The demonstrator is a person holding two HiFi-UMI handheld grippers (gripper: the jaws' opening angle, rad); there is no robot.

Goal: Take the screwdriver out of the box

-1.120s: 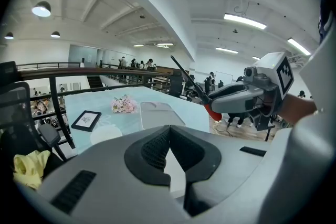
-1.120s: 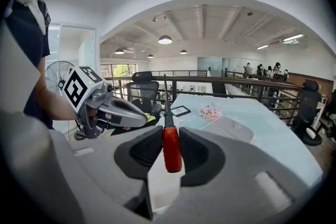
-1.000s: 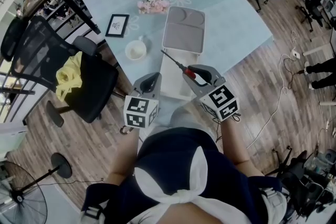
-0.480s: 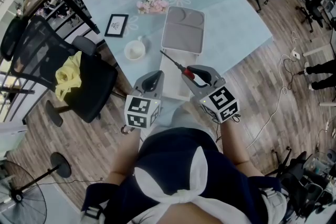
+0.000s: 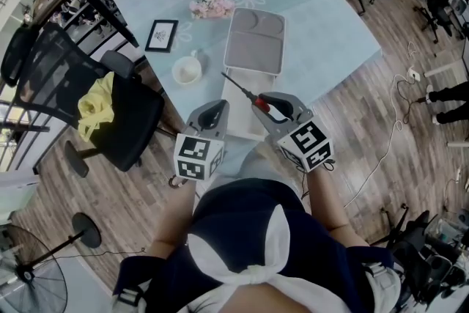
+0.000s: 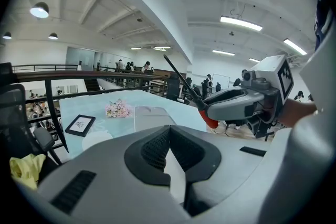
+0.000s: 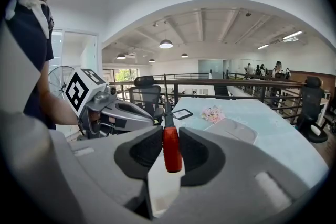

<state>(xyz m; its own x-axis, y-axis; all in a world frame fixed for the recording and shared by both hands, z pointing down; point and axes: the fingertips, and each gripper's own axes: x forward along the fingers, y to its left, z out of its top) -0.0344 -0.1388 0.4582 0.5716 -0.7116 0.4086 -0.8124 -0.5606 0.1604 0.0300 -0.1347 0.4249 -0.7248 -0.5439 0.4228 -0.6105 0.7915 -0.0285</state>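
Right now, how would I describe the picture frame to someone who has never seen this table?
Start at the pale blue table and find the grey box lying in its middle. Left of the box, beyond the pink flowers and the white cup, the picture frame lies near the table's edge. It is the only flat, black-edged rectangle there.

Box point(image 5: 254, 48) on table point(image 5: 322, 18); cup point(image 5: 188, 70) left of it; flowers point(image 5: 212, 7) behind; frame point(image 5: 162, 34) farther left.
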